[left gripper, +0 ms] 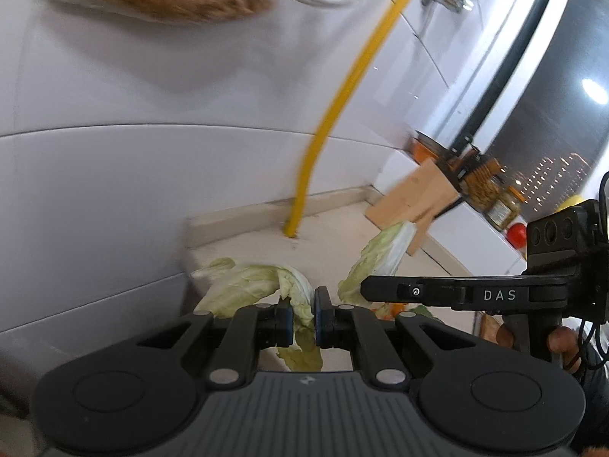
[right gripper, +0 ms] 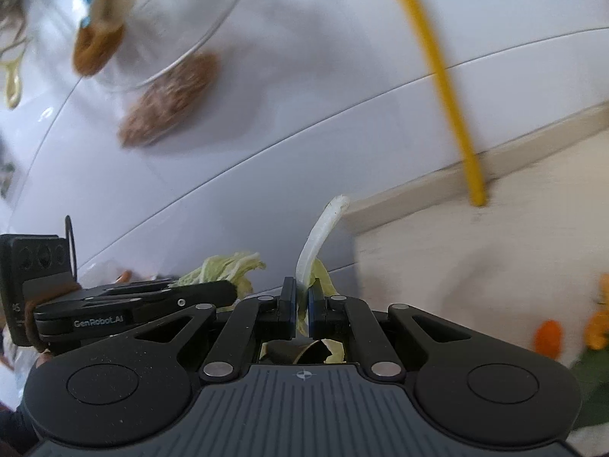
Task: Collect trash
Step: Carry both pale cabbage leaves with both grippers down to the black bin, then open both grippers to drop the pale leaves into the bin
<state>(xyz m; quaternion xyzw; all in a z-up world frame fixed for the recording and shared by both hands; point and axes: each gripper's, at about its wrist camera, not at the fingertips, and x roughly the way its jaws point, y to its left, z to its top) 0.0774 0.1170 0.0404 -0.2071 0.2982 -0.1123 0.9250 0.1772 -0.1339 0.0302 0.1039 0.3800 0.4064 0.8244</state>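
Note:
My left gripper (left gripper: 303, 310) is shut on a pale green cabbage leaf (left gripper: 243, 285). The leaf spreads out to the left and hangs down between the pads. To its right my right gripper (left gripper: 364, 289) pinches a second cabbage leaf (left gripper: 384, 257), held above the beige counter (left gripper: 335, 243). In the right wrist view, my right gripper (right gripper: 302, 299) is shut on that leaf, whose white stalk (right gripper: 318, 236) stands up past the pads. The left gripper (right gripper: 233, 292) shows at the left with its frilly leaf (right gripper: 228, 266).
A yellow pipe (left gripper: 342, 95) runs down the white tiled wall into the counter. A wooden board (left gripper: 415, 198), jars (left gripper: 498, 205) and a red tomato (left gripper: 516, 234) stand at the right. Orange peel pieces (right gripper: 548, 339) lie on the counter. Brown scrubbers (right gripper: 171, 99) hang on the wall.

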